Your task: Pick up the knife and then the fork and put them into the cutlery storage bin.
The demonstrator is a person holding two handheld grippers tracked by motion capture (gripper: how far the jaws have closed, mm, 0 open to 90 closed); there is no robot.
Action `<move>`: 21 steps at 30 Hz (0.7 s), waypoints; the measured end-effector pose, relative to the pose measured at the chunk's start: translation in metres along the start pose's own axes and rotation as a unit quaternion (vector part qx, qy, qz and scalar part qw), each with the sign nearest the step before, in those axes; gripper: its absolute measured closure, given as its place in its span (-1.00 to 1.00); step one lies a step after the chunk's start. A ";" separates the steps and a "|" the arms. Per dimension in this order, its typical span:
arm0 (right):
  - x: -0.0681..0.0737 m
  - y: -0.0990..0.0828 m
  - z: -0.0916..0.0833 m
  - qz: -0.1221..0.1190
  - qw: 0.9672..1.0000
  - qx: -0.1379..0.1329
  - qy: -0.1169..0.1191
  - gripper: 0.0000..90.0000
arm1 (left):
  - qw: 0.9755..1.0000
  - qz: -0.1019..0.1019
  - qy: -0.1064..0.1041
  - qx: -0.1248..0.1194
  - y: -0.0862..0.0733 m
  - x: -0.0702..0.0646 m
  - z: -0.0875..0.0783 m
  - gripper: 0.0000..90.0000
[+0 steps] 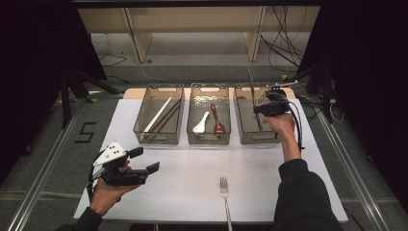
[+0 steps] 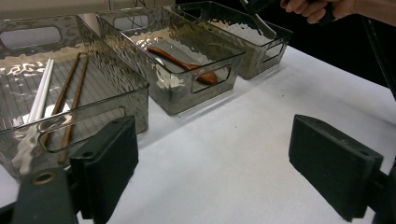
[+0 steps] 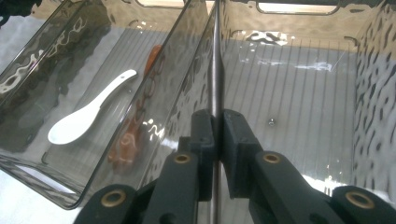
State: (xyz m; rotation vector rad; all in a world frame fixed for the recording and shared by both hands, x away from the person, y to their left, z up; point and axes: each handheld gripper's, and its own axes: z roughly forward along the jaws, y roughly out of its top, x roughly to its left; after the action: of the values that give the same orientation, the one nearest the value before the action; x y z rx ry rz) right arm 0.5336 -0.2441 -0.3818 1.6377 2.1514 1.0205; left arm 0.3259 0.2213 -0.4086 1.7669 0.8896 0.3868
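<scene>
Now lower your right gripper (image 3: 215, 140), clamped tight on the thin silver metal utensil (image 3: 215, 70), gently into the smoky clear plastic bin (image 3: 299, 93) before letting go.

We look down from above the near table (image 1: 192, 192) edge; our left gripper camera sits low, facing the three bins (image 2: 187, 88); our right one peers closely into the right bin (image 3: 303, 93), shared by all.

The right gripper (image 3: 215, 140) is reached forward, jaws pinched nearly together; the left gripper (image 1: 144, 161) seems to idle low, jaws wide apart.
</scene>
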 end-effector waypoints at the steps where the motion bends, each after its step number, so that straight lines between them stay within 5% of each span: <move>1: 0.000 0.000 0.000 0.002 1.000 -0.001 -0.001 0.87 | 1.000 0.000 0.000 0.000 0.000 0.000 0.000 -0.66; 8: -0.001 -0.003 0.005 0.021 1.000 0.004 -0.012 0.84 | 1.000 0.000 0.000 0.001 0.000 0.000 0.000 -0.66; 12: -0.003 -0.003 0.003 0.032 0.999 -0.006 0.005 0.68 | 1.000 0.000 0.001 0.000 0.000 0.000 0.000 -0.66; 21: 0.011 -0.005 -0.019 -0.005 0.999 -0.021 0.031 0.34 | 1.000 0.001 0.001 0.000 0.000 -0.001 0.000 -0.66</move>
State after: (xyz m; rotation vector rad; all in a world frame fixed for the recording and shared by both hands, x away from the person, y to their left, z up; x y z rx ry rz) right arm 0.5156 -0.2421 -0.3688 1.5953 2.1590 1.1219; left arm 0.3257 0.2207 -0.4084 1.7686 0.8891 0.3907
